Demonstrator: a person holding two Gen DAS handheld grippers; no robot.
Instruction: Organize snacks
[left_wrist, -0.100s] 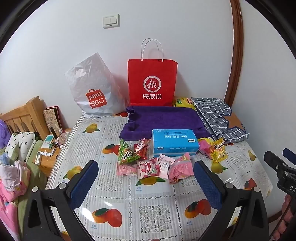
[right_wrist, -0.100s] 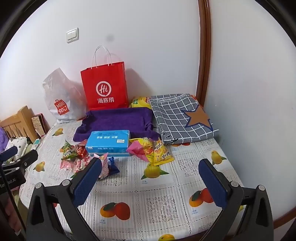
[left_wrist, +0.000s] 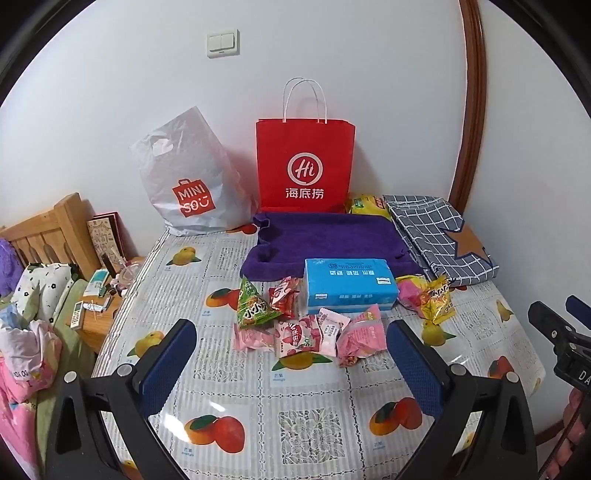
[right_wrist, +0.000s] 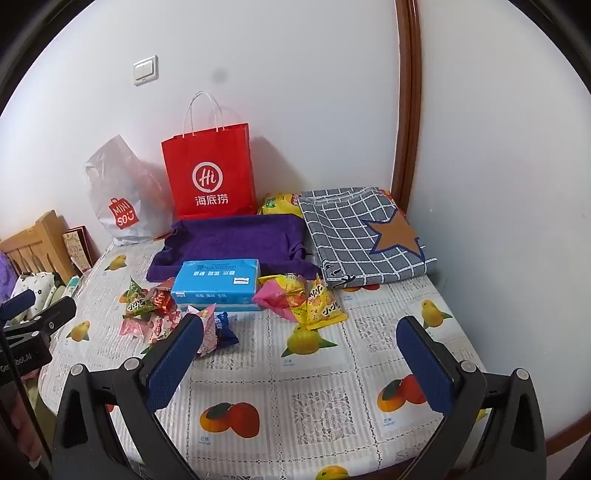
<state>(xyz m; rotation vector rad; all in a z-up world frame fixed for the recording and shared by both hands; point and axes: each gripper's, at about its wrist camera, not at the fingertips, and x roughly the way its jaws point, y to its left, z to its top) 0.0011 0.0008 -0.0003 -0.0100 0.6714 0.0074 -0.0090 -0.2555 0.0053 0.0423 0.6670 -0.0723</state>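
Observation:
Several snack packets lie around a blue tissue box (left_wrist: 349, 284) on the fruit-print tablecloth (left_wrist: 306, 413): a green triangular packet (left_wrist: 253, 308), a red packet (left_wrist: 283, 298), pink packets (left_wrist: 295, 336) and yellow packets (left_wrist: 437, 300). In the right wrist view the yellow packets (right_wrist: 321, 304) and a dark blue packet (right_wrist: 225, 328) lie just ahead. My left gripper (left_wrist: 291, 350) is open above the near table, the pink packets just beyond its fingertips. My right gripper (right_wrist: 301, 343) is open, nothing between its fingers. Both hover short of the snacks.
A red paper bag (left_wrist: 304, 166) and a white plastic bag (left_wrist: 188, 184) stand against the wall. A purple towel (left_wrist: 325, 238) and a folded checked cloth (left_wrist: 439, 240) lie behind the box. A wooden bed frame (left_wrist: 48, 236) and bedside clutter sit left.

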